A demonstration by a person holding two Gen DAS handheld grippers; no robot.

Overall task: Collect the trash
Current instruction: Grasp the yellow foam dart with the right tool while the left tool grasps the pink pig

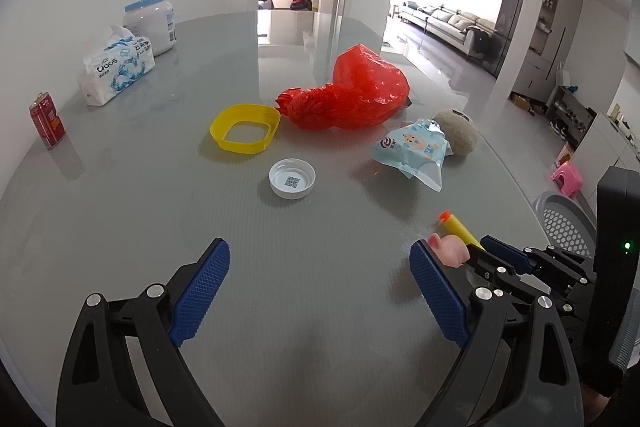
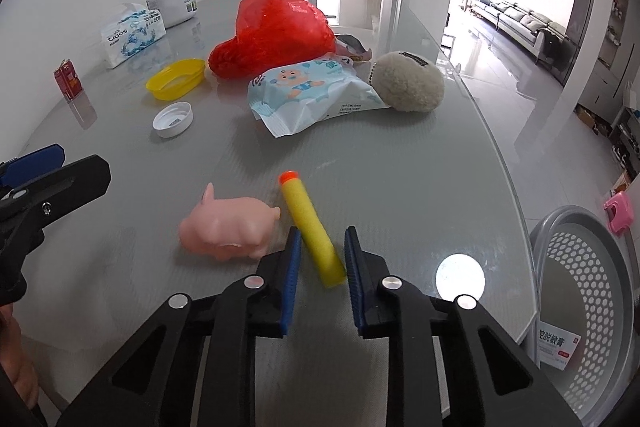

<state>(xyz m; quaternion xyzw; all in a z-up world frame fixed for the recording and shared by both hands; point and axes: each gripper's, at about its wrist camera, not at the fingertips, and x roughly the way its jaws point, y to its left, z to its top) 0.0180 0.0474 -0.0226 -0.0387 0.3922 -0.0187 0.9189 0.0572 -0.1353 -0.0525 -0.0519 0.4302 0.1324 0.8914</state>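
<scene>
My right gripper (image 2: 322,247) is shut on a yellow foam dart (image 2: 310,227) with an orange tip, just above the table edge; the dart also shows in the left wrist view (image 1: 460,227). A pink toy pig (image 2: 228,227) lies just left of it. My left gripper (image 1: 320,267) is open and empty over the grey table, near a white cap (image 1: 292,178). Farther off lie a yellow ring lid (image 1: 245,127), a red plastic bag (image 1: 352,91) and a wipes packet (image 1: 416,151). A grey perforated bin (image 2: 592,299) stands beside the table at the right, holding a box.
A tissue pack (image 1: 116,71), a white jar (image 1: 154,23) and a red can (image 1: 47,121) stand at the table's far left. A beige plush ball (image 2: 412,83) lies beside the wipes packet. A pink stool (image 1: 567,177) is on the floor.
</scene>
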